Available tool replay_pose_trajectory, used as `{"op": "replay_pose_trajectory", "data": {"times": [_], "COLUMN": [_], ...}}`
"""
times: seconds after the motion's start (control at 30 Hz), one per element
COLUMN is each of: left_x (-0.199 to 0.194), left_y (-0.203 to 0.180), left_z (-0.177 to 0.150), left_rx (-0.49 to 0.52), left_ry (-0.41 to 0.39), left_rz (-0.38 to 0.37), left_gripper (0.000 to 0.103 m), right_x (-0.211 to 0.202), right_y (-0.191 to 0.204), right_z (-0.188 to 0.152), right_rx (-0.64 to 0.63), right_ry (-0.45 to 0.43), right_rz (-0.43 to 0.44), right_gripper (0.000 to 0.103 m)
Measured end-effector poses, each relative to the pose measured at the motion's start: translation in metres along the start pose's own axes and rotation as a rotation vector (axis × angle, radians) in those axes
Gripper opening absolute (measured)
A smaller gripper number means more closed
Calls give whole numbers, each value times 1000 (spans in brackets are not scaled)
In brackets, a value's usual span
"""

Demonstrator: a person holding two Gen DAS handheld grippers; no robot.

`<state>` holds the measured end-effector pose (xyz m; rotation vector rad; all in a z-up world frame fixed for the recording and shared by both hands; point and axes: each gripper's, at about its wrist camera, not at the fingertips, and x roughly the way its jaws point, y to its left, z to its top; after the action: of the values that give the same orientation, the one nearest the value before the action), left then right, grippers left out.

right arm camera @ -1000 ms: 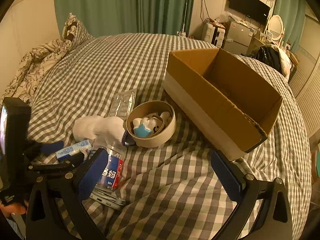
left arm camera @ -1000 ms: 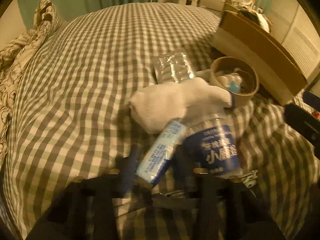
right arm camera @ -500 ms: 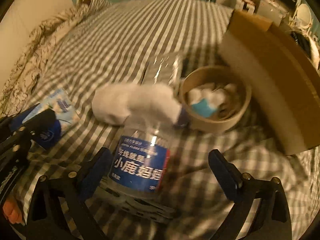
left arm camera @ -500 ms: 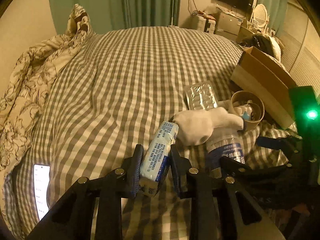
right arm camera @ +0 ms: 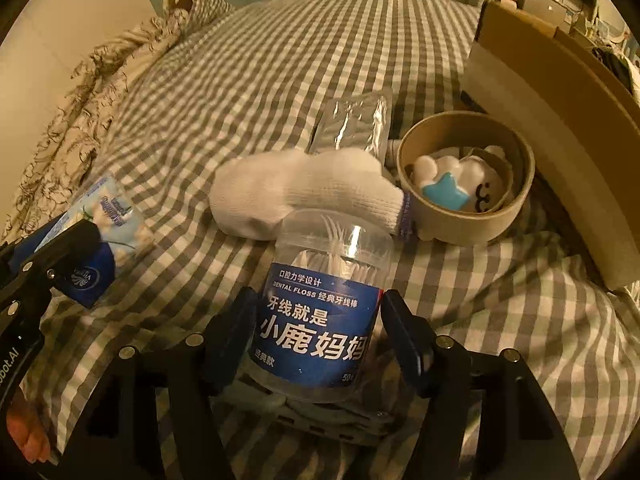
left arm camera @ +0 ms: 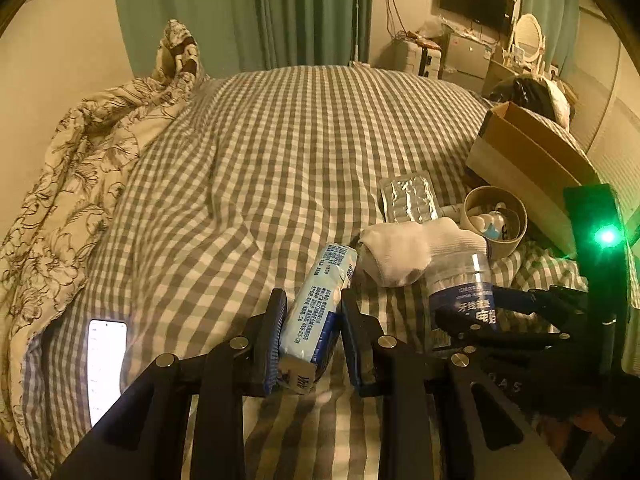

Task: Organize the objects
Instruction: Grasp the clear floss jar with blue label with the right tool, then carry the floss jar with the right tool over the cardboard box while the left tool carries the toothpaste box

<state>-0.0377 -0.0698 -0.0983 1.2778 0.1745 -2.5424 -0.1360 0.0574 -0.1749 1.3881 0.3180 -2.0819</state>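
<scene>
My left gripper (left arm camera: pixel 313 300) is shut on a light-blue tissue pack (left arm camera: pixel 320 304) and holds it just above the checked bedcover; the right wrist view shows the same pack (right arm camera: pixel 108 216) at the left. My right gripper (right arm camera: pixel 316 308) points down over a clear dental floss jar (right arm camera: pixel 320 320) with a blue label. Its jaws are closing, the jar is between them, and both pads meet its sides. The jar (left arm camera: pixel 460 284) lies on the bed over a grey object (right arm camera: pixel 320 416). A white sock (right arm camera: pixel 304 188) lies just beyond it.
A round cardboard tub (right arm camera: pixel 460 236) holding small toys sits right of the sock. A foil pack (right arm camera: pixel 352 120) lies behind it, and an open cardboard box (right arm camera: pixel 552 120) stands at the far right. A lit phone (left arm camera: pixel 106 364) and a floral quilt (left arm camera: pixel 80 168) lie at the left.
The left gripper has risen from the bed with the tissue pack in its grip. The right gripper has come down over the floss jar, and its jaws have narrowed around it.
</scene>
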Motion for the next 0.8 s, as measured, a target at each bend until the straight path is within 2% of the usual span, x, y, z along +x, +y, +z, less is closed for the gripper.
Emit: {"op": "replay_pose_trajectory", "data": {"times": [0.27,0.4,0.5,0.53,0.57,0.67,0.73,0.8], "left_x": [-37,-57,-74,-77,-81,-84,-80,-69], "left_y": [-6,-19,-37,-42,-48,-62,-67,-66], "left_z": [2,11,22,25,29,38,37,32], "left_rx": [-7,5,27,34,41,47,50,43], "left_ry": [-68,-110,-154,-166,-177,-187,-183,-156], "left_rz": [8,-13,-37,-44,-56,-91,-89,-77], "left_gripper": [27,27,27,27,27,27,27,27], "right_x": [-75,-115,-146,-155,-163,-170,-169,-156], "right_y": [5,2,-8,-12,-17,-30,-37,-39], "right_z": [-13,-18,-19,-18,-16,-11,-15,-19], "right_rx": [-28,-39,-40,-36,-30,-33,-28,-23], "right_ry": [-251,-335,-398,-419,-434,-410,-398,-355], "right_rz": [-24,-35,-54,-58,-58,-66,-76,-46], "right_gripper": [61,58,44,25,22,22,22,23]}}
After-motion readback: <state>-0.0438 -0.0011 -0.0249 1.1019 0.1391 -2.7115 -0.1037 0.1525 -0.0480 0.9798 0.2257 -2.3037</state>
